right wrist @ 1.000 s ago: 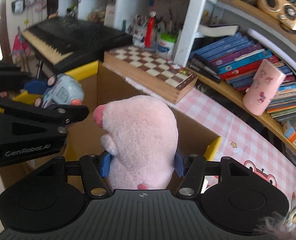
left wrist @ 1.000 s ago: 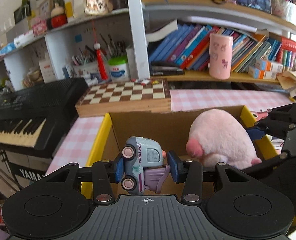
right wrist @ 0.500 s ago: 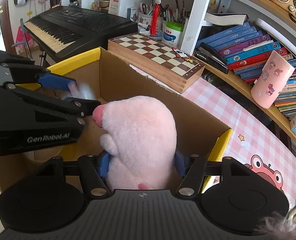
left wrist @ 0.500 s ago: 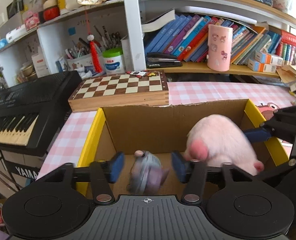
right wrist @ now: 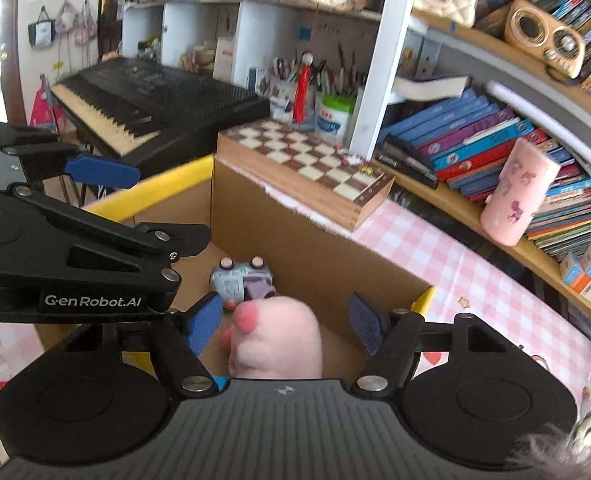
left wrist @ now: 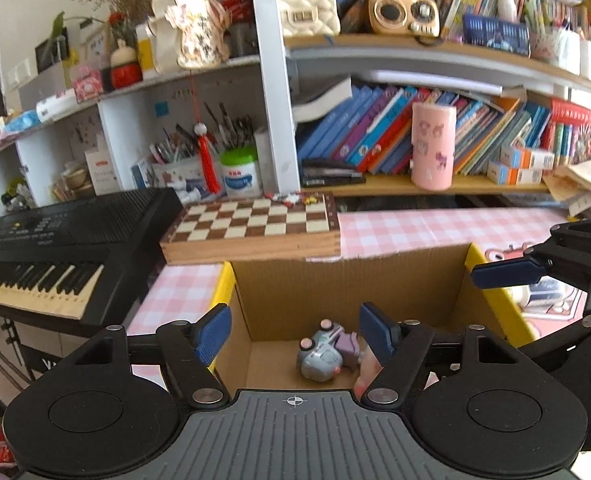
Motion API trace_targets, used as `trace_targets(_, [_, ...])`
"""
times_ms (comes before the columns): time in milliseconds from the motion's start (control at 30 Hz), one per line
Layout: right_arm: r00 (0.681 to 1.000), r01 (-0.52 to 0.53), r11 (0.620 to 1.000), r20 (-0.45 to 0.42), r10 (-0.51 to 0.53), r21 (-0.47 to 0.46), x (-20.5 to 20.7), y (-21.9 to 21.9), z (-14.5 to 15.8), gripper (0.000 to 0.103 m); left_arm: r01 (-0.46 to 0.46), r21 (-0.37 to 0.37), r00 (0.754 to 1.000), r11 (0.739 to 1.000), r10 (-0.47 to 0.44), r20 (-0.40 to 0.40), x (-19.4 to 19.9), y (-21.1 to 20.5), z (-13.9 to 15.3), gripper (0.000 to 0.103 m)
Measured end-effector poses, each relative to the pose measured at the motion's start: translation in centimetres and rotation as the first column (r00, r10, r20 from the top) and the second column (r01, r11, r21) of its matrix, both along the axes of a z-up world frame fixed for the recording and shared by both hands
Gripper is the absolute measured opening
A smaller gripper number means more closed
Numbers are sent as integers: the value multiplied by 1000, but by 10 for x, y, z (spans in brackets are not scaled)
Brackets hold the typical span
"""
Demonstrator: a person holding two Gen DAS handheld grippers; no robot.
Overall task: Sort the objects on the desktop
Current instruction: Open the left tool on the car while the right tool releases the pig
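Note:
A cardboard box with yellow-taped rims stands open below both grippers. A small grey-blue toy truck lies on its side on the box floor, also seen as the toy truck in the right wrist view. My left gripper hangs above it, jaws opening, nothing between them. A pink plush toy sits in the box under my right gripper. Those jaws are opening too, with the plush between the pads but clear of them. Only a pink sliver of the plush shows in the left view.
A wooden chessboard lies just behind the box on the pink checked tablecloth. A black keyboard stands at the left. Crowded bookshelves rise behind, with a pink cup on the lower shelf.
Both grippers opened and rose a little. The toy truck dropped from the left gripper onto the box floor. The plush left the right gripper's pads and sank lower in the box.

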State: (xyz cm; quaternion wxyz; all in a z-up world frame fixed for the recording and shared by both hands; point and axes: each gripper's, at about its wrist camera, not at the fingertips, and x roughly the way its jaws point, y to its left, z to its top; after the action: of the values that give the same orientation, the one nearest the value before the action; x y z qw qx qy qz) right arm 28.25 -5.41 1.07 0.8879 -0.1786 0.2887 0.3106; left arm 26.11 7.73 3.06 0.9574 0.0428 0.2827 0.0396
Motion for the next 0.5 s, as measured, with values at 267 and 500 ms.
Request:
trace_targets(267, [996, 64, 996, 54, -67, 68, -27, -25, 25, 68, 34, 0, 995, 999, -34, 90, -35, -12, 23, 75])
trace_targets(500, [985, 131, 987, 95, -140, 97, -62, -46, 37, 68, 38, -25, 989, 999, -33, 145, -75, -11, 35, 79])
